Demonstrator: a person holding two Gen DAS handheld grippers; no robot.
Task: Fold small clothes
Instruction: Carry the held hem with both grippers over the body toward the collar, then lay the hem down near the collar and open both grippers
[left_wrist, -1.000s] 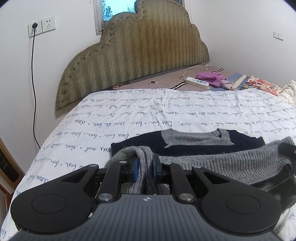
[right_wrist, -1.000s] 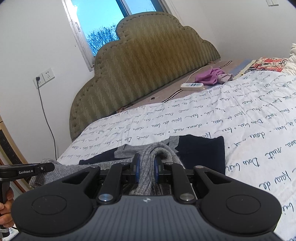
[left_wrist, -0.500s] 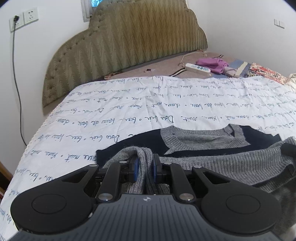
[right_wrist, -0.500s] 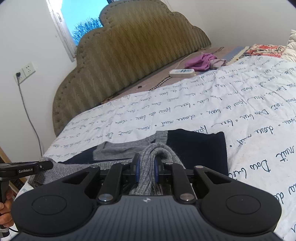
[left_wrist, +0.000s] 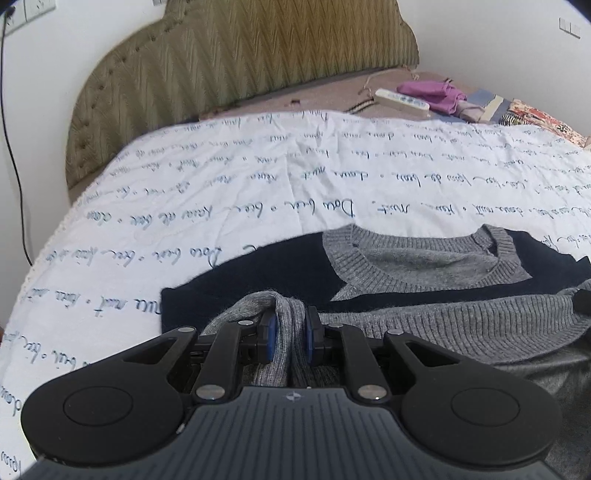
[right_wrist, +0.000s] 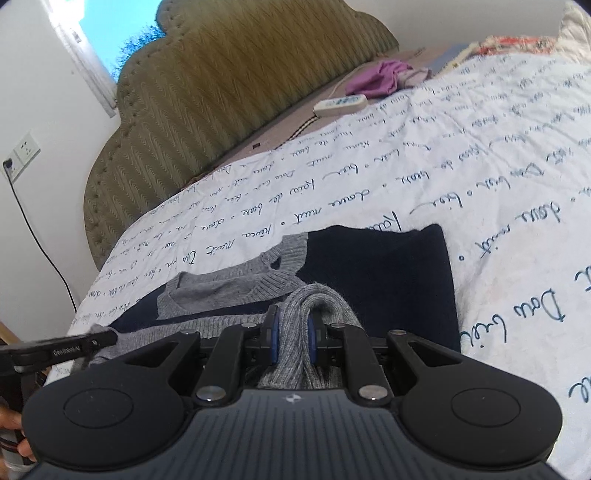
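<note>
Left hand-held gripper (left_wrist: 289, 334) is clamped on a bunched grey ribbed hem of the sweater (left_wrist: 424, 280), w/ the navy-and-grey body lying flat on the bed (left_wrist: 184, 206) near its front edge, collar toward the headboard (left_wrist: 236, 55). Right hand-held gripper (right_wrist: 293, 338) likewise pinches a grey hem fold. Far right corner by headboard: white power strip (left_wrist: 402, 102) & purple cloth (left_wrist: 430, 94).

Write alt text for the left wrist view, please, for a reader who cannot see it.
The left gripper is shut on a bunched grey ribbed hem of a navy and grey sweater that lies on a white bedsheet printed with blue handwriting. Behind stand an olive headboard, a white power strip and a purple cloth.
</note>
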